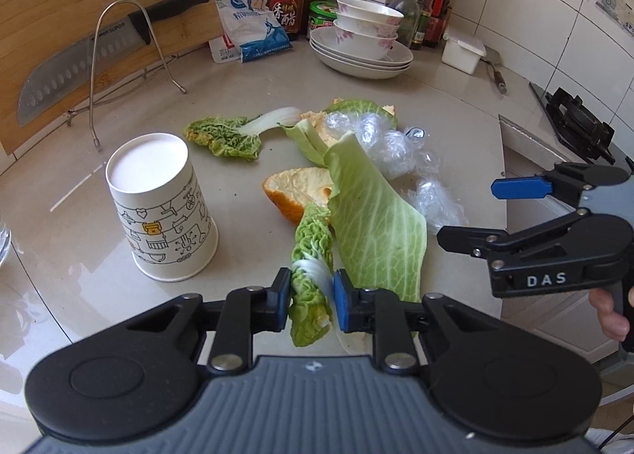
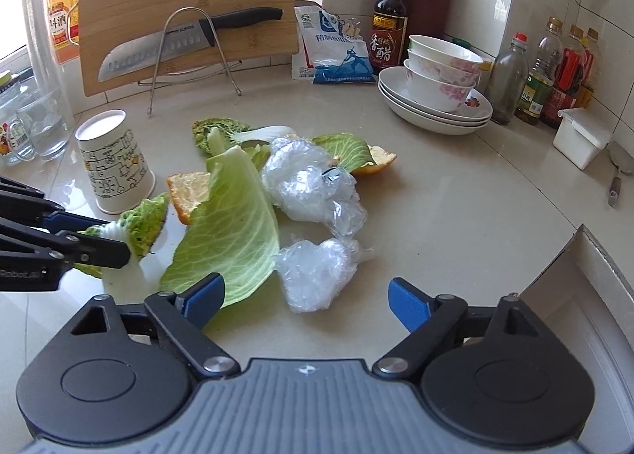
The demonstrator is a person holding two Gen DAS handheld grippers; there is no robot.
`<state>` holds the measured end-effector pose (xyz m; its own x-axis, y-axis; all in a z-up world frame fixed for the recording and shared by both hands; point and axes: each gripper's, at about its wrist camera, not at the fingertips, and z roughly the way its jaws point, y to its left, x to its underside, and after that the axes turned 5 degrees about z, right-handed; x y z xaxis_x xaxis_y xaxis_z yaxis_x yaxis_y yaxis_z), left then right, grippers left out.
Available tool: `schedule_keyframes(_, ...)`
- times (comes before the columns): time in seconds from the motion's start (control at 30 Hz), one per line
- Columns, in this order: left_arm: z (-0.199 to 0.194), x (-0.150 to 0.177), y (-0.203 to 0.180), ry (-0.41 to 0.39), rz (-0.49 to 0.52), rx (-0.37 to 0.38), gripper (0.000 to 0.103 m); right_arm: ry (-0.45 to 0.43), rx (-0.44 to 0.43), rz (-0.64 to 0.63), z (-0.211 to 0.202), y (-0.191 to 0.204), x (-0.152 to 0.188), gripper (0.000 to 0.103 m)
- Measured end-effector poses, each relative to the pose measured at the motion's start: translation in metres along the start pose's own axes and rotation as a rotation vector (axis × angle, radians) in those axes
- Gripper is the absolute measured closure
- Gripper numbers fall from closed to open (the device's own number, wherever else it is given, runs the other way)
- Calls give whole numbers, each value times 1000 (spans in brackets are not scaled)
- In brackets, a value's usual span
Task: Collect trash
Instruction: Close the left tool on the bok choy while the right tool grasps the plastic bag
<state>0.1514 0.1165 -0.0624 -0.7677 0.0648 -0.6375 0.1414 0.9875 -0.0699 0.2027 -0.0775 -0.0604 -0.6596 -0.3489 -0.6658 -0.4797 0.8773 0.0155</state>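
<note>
Left claw [image 1: 310, 300] around crinkled leaf [image 1: 311, 252]

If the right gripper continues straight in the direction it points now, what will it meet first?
Most likely the small wad of clear plastic wrap, which lies just ahead between the open right gripper fingers. The big cabbage leaf sits slightly left. Depth is uncertain.

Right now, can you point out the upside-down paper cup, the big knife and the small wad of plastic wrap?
paper cup [image 1: 158, 212], left wrist view, on its printed side wall.
knife [image 2: 158, 52], right wrist view, mid-blade.
small wad of plastic wrap [image 2: 313, 273], right wrist view, centre of the crumpled film.
</note>
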Motion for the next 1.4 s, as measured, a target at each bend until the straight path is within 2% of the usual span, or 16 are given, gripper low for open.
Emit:
schedule_keyframes(0.13,0,-2,1,0,-6,-7,82,23,24,-31,17,-5,2,19)
schedule_keyframes(0.37,3,-7,2,10,-23,-19,82,35,-10,-36,36,-6,0,29)
schedule_keyframes(0.5,4,-8,1,17,-24,-23,82,31,-60,-29,38,-9,-5,44)
schedule_keyframes(0.67,3,-8,-1,19,-21,-28,82,23,-63,-44,35,-7,-6,52)
schedule_keyframes(1.2,-17,-13,-20,19,67,-9,82,-16,-54,-22,-5,-18,4,54)
schedule_keyframes(1.4,-30,-17,-38,14,125,29,82,-33,-27,1,-27,-27,15,54)
